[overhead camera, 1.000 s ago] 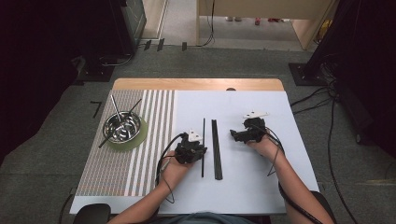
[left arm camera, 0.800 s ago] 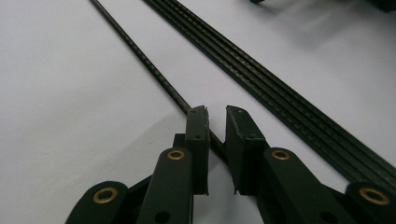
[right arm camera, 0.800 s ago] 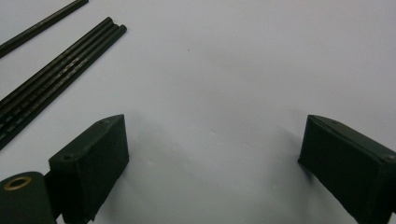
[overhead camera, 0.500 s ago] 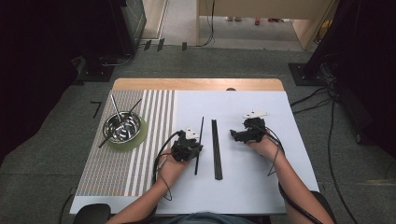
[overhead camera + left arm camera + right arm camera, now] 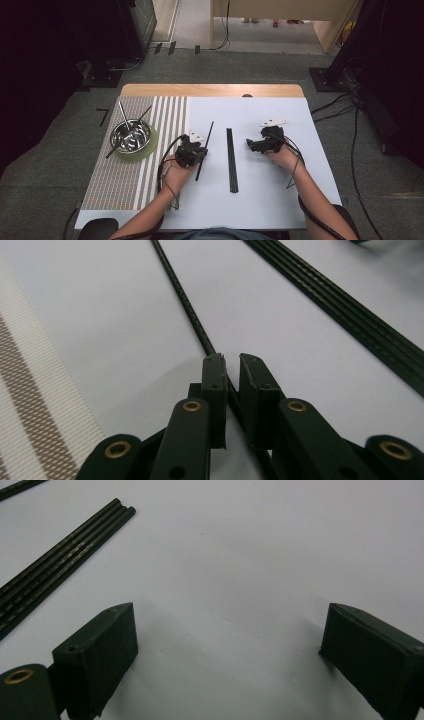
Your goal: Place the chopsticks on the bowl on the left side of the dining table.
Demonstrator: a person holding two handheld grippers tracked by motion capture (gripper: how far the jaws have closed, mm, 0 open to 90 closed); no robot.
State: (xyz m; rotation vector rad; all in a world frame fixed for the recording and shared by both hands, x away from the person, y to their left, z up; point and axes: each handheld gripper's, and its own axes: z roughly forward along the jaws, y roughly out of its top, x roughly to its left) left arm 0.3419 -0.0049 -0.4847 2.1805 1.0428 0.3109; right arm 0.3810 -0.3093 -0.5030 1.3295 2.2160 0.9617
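On the white sheet (image 5: 260,200) between your hands, your left gripper (image 5: 192,151) has its jaws drawn nearly together around a single thin black rod (image 5: 204,150); the left gripper view shows the rod (image 5: 190,315) running up and away from between the pads, which sit close on either side of it, a sliver of gap showing at the tips. That rod lies slanted, its far end tipped to the right, close to the edge of the striped placemat (image 5: 125,185). Just right of it, well apart from your left jaws, a bundle of black rods (image 5: 231,160) lies straight, pointing away from you. Your right gripper (image 5: 256,145) rests beyond that bundle with jaws spread wide and bare sheet between them; in the right gripper view the bundle (image 5: 60,575) lies off to the upper left, not touching either jaw. Farther left, on the placemat, a steel bowl (image 5: 131,136) sits on a green coaster (image 5: 149,146) with two rods leaning in it. Cables trail back along both forearms.
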